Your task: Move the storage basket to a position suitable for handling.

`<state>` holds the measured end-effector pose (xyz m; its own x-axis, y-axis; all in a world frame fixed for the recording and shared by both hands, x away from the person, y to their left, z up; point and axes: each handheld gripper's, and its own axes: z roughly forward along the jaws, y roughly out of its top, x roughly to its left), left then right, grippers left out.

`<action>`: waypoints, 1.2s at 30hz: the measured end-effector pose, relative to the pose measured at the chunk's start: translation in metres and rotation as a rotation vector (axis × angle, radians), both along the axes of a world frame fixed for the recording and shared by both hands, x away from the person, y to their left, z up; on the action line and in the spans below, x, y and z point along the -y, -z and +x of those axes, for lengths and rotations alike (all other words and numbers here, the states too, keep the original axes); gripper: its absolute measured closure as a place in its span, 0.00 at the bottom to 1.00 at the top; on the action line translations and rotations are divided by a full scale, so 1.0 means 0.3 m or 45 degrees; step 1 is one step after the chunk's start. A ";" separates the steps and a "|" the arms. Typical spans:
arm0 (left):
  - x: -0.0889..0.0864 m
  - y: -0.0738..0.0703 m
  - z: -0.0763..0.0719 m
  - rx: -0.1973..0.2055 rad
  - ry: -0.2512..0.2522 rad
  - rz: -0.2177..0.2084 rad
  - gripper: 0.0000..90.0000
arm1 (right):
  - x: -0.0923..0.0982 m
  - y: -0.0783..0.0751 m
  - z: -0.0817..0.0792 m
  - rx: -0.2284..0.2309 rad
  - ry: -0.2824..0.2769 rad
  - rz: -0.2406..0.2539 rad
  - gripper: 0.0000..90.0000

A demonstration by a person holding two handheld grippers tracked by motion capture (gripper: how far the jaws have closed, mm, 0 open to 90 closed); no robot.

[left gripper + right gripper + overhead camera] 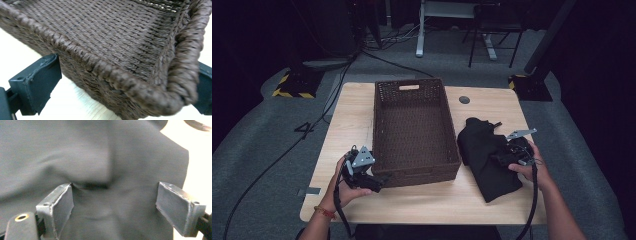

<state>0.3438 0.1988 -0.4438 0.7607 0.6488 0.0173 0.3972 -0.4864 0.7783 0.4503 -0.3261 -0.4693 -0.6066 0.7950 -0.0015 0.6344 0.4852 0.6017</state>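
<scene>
A pale wooden counter (422, 200) carries a dark brown woven basket (412, 131) at its middle, running from the far edge toward the near edge, and a black garment (484, 155) bunched on the right half, just beside the basket's right wall. The person's left tool (374, 181) sits at the basket's near left corner with its jaws spread wide, one outside the wall and one past the rounded corner, not pressing on the weave. The right tool (507, 156) rests over the garment near the counter's right edge, jaws well apart with cloth lying between them but not pinched. The step in hand looks like gathering the garment to put it in the basket while the other hand steadies the basket. To do it well, the right tool should probably sink into a thick fold before closing, so several layers are caught rather than one loose flap, and the left should close on the corner rim to stop the basket sliding. The garment is matte black, soft and smooth, lying in a rumpled heap with a shallow crease between the jaws; its type cannot be told. The basket is empty, with a handle slot in its far wall.
</scene>
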 end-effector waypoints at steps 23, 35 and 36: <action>0.117 0.040 0.100 -0.029 0.068 0.143 0.00 | -0.079 0.038 0.000 -0.134 -0.163 0.095 0.10; 0.126 0.045 0.123 -0.026 0.065 0.121 0.00 | -0.173 0.060 -0.016 -0.144 -0.231 0.096 0.00; 0.126 0.045 0.123 -0.026 0.065 0.121 0.00 | -0.173 0.060 -0.016 -0.144 -0.231 0.096 0.00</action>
